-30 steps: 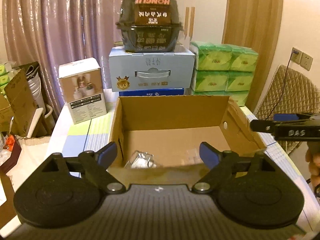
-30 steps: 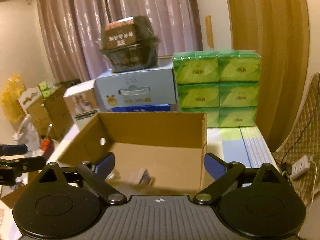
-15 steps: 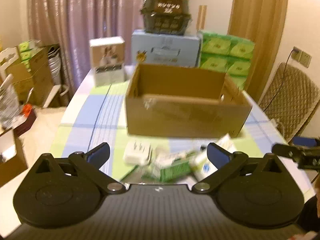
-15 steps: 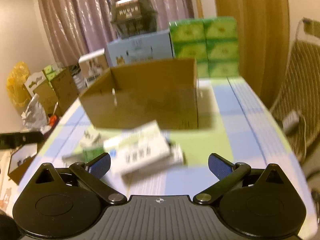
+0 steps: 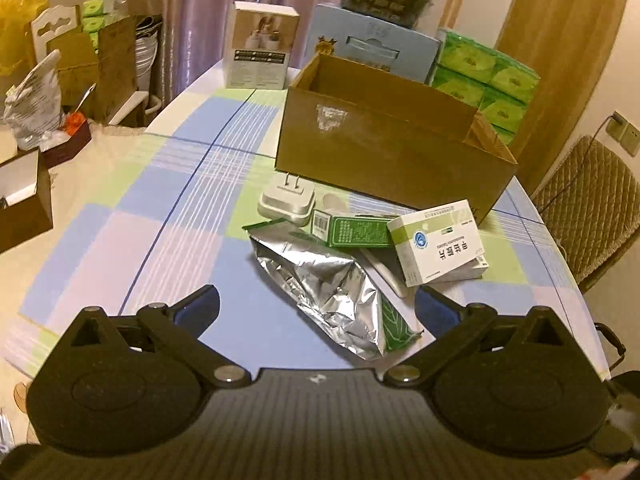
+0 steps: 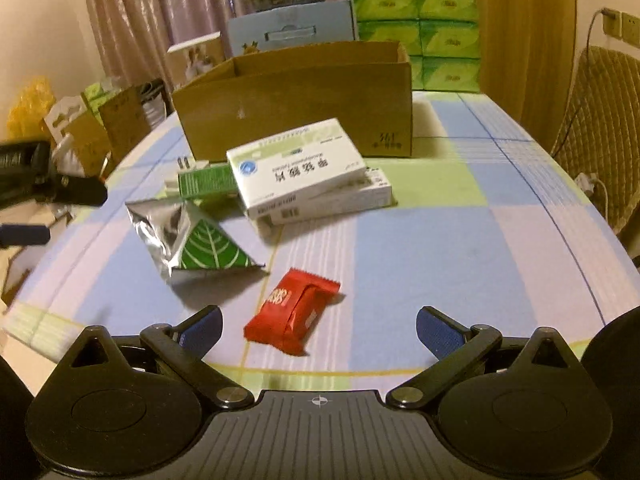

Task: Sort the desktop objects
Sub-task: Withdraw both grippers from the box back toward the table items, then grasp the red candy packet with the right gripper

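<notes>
Both grippers hang over the checked counter (image 5: pixel 120 216) with nothing between their fingers, and the little heap of loose things lies just in front of the open cardboard box (image 5: pixel 392 152), which I take as my landmark. The left gripper (image 5: pixel 316 312) has its fingers spread wide, having just finished opening, and a crumpled silver foil pouch (image 5: pixel 320 284) with a green leaf print lies on the counter in the gap between them, untouched. Nearer the box, a white plug adapter (image 5: pixel 286 200) sits almost against its front wall, prongs up. Beside it a small green carton (image 5: pixel 356 232) lies flat, and a white medicine box (image 5: pixel 438 248) with green trim rests tilted on another flat white box, close to the box's near corner. The right gripper (image 6: pixel 318 326) is likewise spread wide after opening, and a red snack packet (image 6: pixel 292 314) lies between its blue pads without touching either; it is the thing farthest out from the box. Behind the box stand a light blue carton (image 5: pixel 372 48), a stack of green tissue packs (image 6: pixel 416 32) and a white product box (image 5: pixel 260 46).
</notes>
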Action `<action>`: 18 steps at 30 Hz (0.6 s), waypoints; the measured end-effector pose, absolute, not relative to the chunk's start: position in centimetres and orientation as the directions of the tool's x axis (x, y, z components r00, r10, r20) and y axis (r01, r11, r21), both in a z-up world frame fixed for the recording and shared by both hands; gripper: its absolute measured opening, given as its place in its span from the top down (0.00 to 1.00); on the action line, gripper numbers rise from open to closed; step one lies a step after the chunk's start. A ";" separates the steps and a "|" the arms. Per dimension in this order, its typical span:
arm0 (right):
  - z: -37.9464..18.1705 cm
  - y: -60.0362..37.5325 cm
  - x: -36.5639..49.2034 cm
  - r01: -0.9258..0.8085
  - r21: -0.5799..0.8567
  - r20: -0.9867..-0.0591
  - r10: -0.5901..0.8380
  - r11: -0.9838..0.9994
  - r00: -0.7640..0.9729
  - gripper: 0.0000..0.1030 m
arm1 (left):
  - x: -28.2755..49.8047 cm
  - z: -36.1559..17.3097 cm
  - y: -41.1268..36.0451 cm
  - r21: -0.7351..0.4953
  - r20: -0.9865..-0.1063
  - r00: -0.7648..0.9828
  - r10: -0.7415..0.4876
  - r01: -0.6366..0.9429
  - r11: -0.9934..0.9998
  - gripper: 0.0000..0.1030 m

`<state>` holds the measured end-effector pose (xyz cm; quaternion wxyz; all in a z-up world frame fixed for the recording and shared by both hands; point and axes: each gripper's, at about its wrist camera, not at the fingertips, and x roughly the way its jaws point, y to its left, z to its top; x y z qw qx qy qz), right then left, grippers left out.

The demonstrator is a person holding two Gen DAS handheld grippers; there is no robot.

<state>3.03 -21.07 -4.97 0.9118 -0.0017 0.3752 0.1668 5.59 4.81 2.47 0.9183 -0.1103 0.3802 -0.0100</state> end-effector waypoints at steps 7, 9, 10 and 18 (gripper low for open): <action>-6.3 -20.0 3.3 -0.312 0.095 -0.684 0.290 0.945 0.670 0.03 | 5.9 1.0 4.1 -0.217 -0.714 0.691 -0.113 -0.065 0.974 0.01; -6.8 -19.7 3.6 -0.319 0.091 -0.686 0.292 0.943 0.667 0.04 | 6.0 0.5 4.1 -0.213 -0.721 0.684 -0.110 -0.067 0.975 0.01; -6.9 -19.5 3.7 -0.322 0.091 -0.687 0.294 0.942 0.665 0.06 | 6.1 0.3 4.1 -0.209 -0.723 0.682 -0.107 -0.068 0.976 0.01; -8.3 -18.5 5.1 -0.328 0.090 -0.709 0.291 0.940 0.642 0.20 | 6.6 -0.9 4.4 -0.174 -0.743 0.663 -0.091 -0.060 0.983 0.01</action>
